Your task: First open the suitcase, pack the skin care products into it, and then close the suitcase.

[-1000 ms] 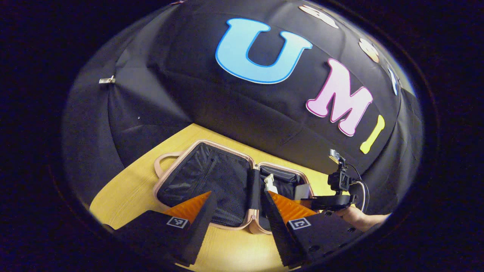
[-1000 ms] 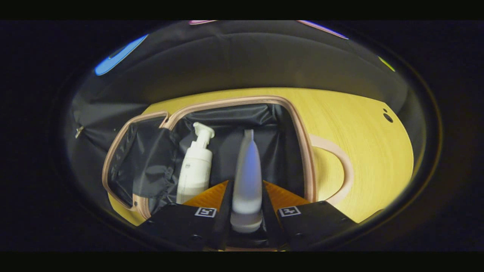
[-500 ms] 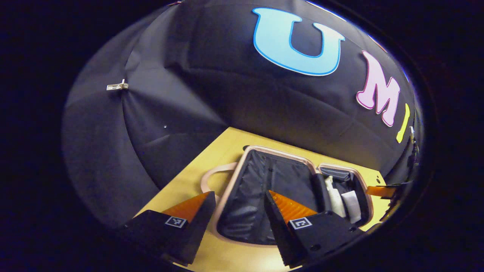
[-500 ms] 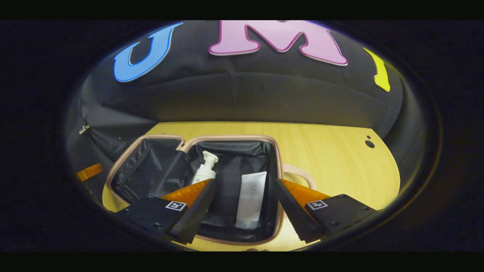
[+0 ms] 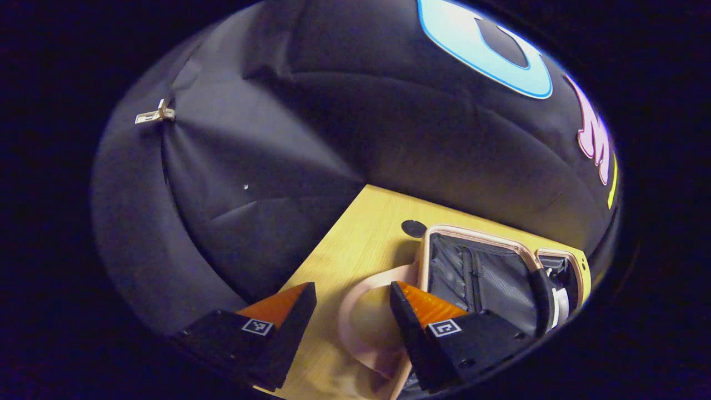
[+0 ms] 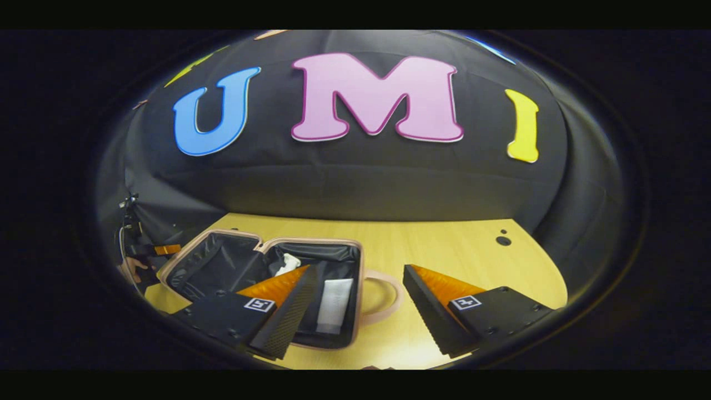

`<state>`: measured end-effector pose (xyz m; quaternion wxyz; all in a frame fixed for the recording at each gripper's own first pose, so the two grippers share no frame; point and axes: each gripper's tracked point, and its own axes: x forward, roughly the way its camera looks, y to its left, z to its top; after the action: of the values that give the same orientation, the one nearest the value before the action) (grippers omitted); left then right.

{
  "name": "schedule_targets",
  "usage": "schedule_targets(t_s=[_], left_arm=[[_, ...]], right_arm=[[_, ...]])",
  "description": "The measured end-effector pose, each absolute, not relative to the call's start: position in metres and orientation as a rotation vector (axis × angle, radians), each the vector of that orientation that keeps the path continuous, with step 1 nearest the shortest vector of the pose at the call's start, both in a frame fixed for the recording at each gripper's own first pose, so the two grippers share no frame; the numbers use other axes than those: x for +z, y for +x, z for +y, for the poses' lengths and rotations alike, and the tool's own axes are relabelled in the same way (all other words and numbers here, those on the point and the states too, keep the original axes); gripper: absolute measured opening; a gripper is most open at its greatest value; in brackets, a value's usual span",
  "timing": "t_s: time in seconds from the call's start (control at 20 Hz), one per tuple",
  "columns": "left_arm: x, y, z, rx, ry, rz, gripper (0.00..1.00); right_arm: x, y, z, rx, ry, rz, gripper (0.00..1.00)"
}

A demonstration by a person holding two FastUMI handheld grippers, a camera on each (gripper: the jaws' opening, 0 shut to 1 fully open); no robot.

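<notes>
The pink suitcase [image 6: 214, 265] lies open on the wooden table [image 6: 444, 250], both dark-lined halves flat. Its right half holds a white pump bottle [image 6: 287, 262] and a white tube [image 6: 335, 297], lying side by side. My right gripper [image 6: 360, 270] is open and empty, raised in front of that half, with the half's handle [image 6: 391, 294] between its fingers. In the left gripper view the mesh-lined half of the suitcase [image 5: 489, 278] is at the right. My left gripper [image 5: 353, 286] is open over that half's handle [image 5: 361, 319], not holding it.
A small round hole [image 6: 502, 240] marks the table's far right, and another hole [image 5: 414, 228] sits just behind the suitcase. The left gripper and the hand holding it [image 6: 136, 261] appear at the far left of the right gripper view. Black cloth walls close the table's far sides.
My right gripper opened, left the tube in the suitcase beside the pump bottle, and drew back. My left gripper swung left, from over the lining to over the handle.
</notes>
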<state>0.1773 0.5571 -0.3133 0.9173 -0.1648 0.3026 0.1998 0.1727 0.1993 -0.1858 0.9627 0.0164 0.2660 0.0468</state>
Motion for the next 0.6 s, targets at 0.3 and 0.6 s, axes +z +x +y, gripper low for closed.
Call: schedule_targets(t_s=[0.3, 0.6], left_arm=[[-0.339, 0.175, 0.546, 0.290, -0.503, 0.733, 0.88], [-0.349, 0.182, 0.544, 0.256, -0.443, 0.835, 0.74]], right_arm=[[-0.190, 0.150, 0.174, 0.077, 0.016, 0.557, 0.98], [-0.217, 0.119, 0.160, 0.056, 0.025, 0.626, 0.99]])
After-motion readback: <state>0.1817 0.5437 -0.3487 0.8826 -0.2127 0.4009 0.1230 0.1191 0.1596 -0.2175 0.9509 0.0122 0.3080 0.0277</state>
